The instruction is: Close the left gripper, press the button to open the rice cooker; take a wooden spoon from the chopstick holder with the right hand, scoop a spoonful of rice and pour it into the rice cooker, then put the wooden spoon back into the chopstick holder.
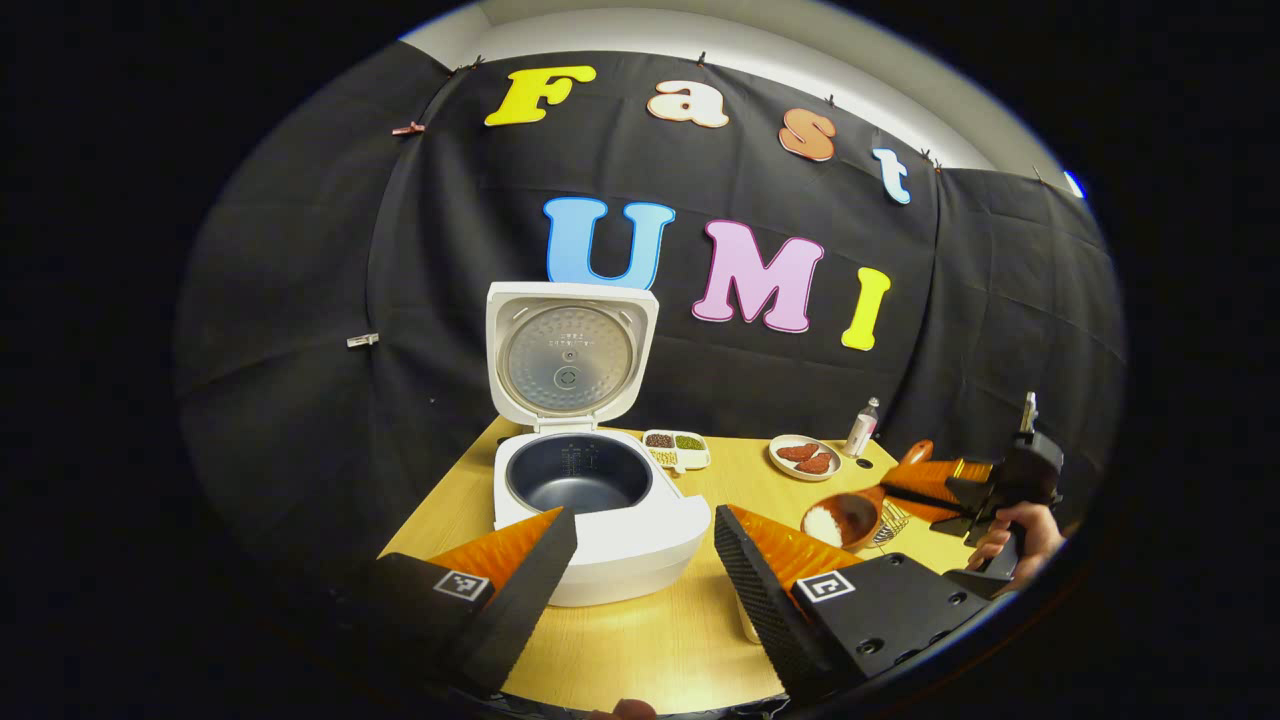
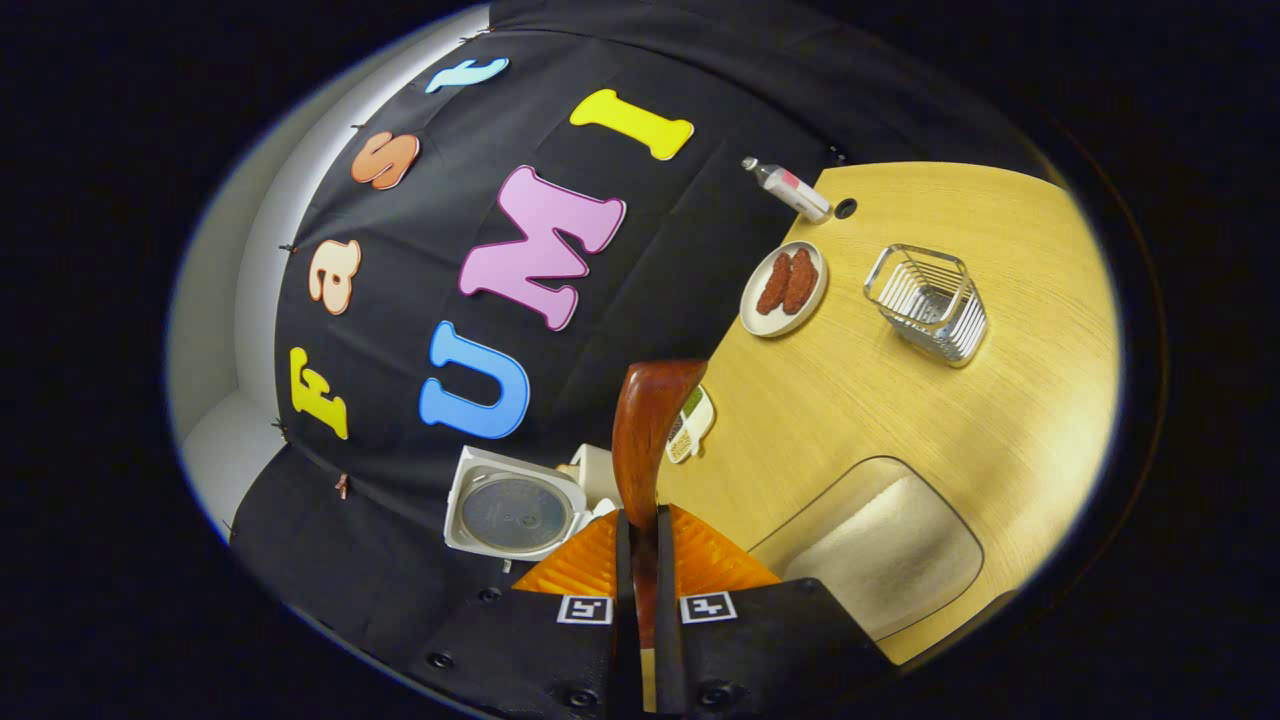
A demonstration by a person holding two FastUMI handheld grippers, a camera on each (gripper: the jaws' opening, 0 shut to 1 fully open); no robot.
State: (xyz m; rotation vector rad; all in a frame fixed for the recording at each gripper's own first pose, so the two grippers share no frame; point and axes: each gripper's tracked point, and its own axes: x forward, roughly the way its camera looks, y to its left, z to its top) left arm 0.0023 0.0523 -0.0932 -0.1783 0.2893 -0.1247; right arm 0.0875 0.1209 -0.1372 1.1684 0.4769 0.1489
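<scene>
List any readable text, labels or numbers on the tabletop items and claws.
None legible.
Bottle label: too blurred.
Inner pot scale marks: too small.
Lid embossing: too small.
Left claw, right claw tags: coded squares, no words.
Wooden spoon: no text.

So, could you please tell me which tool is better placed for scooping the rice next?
The right tool: it is already shut on the wooden spoon, beside the rice bowl. The left tool hangs open and empty before the open rice cooker.
</scene>
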